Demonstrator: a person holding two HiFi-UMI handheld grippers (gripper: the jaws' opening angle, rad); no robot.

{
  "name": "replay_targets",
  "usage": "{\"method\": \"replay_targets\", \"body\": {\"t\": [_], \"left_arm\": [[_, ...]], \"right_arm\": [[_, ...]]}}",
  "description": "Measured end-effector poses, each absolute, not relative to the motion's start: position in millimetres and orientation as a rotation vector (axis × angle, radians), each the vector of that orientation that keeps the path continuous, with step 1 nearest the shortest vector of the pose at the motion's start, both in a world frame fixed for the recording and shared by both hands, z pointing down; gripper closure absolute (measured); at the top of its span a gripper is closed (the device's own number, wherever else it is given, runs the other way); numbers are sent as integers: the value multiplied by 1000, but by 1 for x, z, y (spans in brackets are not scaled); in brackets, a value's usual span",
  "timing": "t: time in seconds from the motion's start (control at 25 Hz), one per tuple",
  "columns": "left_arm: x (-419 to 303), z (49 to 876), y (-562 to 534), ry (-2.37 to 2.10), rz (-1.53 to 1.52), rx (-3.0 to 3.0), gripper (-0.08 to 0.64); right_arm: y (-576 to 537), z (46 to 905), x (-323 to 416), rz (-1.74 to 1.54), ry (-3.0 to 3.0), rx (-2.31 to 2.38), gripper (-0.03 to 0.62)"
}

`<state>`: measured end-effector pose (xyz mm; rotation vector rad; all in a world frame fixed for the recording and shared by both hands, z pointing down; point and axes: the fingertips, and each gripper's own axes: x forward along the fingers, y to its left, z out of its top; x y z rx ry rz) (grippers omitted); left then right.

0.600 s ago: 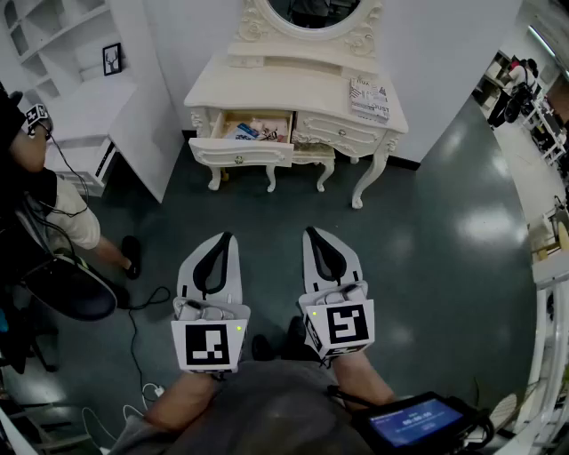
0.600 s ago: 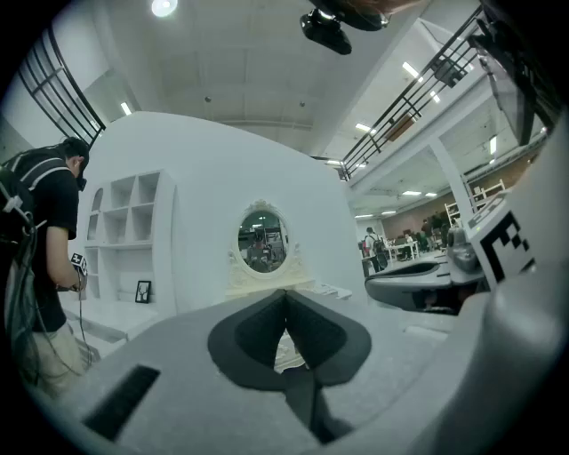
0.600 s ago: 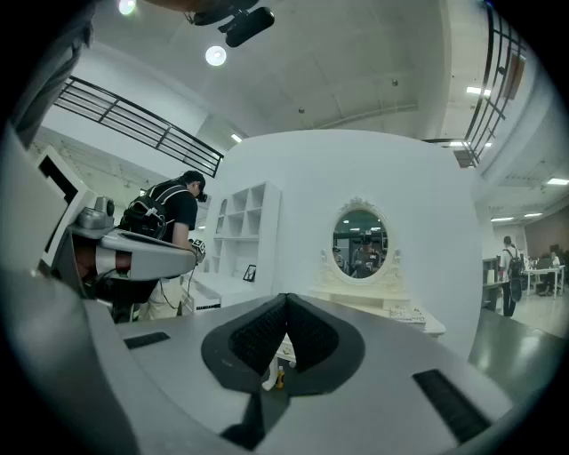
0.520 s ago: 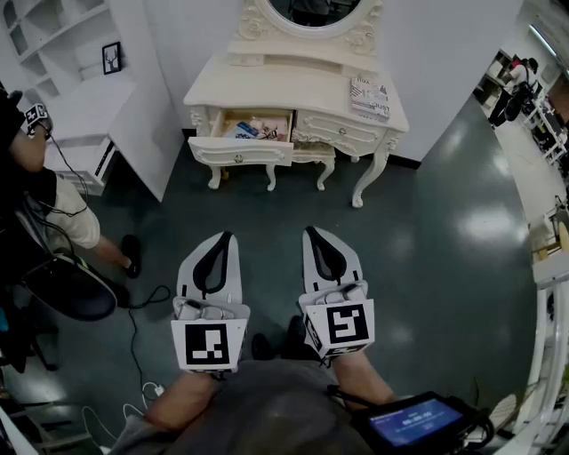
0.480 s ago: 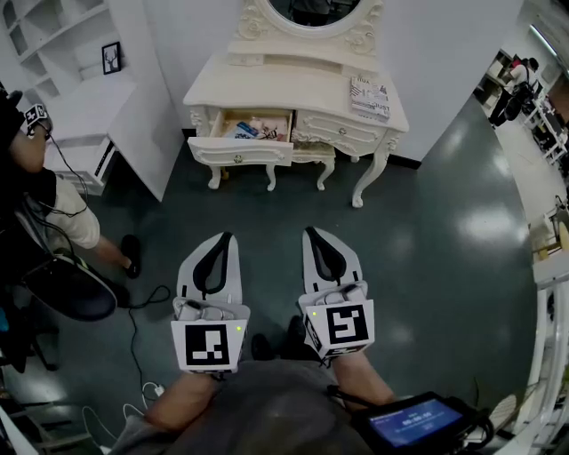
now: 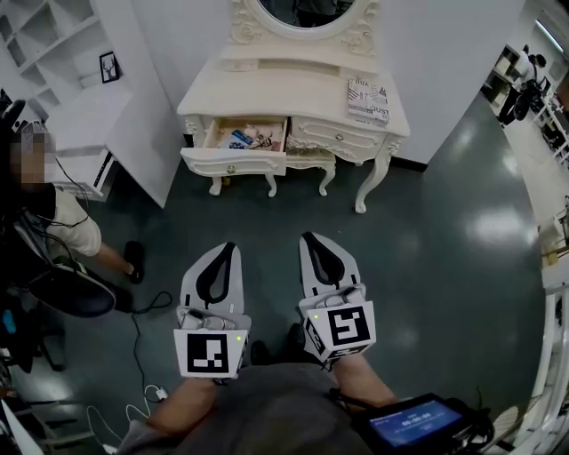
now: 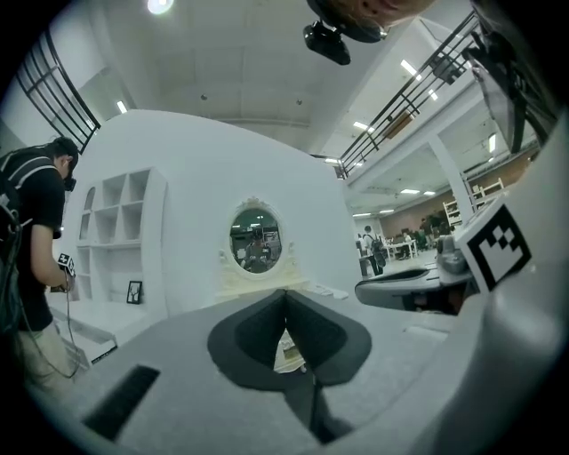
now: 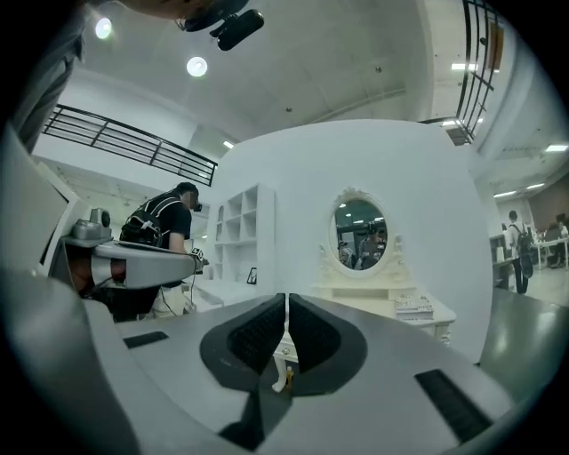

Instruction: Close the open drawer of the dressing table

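Note:
The cream dressing table stands against the white wall ahead, under an oval mirror. Its left drawer is pulled out, with small items showing inside. The right drawer is closed. My left gripper and right gripper hover side by side over the dark floor, well short of the table, both shut and holding nothing. In the left gripper view the jaws meet below the mirror. In the right gripper view the jaws also meet, with the table beyond.
A magazine lies on the tabletop's right side. A white shelf unit stands to the left of the table. A person stands at the far left, and cables trail across the floor there. A screen device hangs at my lower right.
The head view has shifted slightly, so the dressing table sits a little lower and larger in the frame. Both grippers keep the same side-by-side pose, still shut.

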<state>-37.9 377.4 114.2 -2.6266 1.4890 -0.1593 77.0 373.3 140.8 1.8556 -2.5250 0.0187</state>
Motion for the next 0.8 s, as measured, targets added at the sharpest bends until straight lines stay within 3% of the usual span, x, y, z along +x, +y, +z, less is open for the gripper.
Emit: {"method": "replay_targets", "body": {"t": [0.36,0.8], "left_arm": [[6,119,353,1551,-231,-2595,548],[-3,120,311,1637,-246,-2533,546]], "right_arm": [[337,147,121,28,-2539,1813,577],[289,147,116,-4,-2589,1737,577]]}}
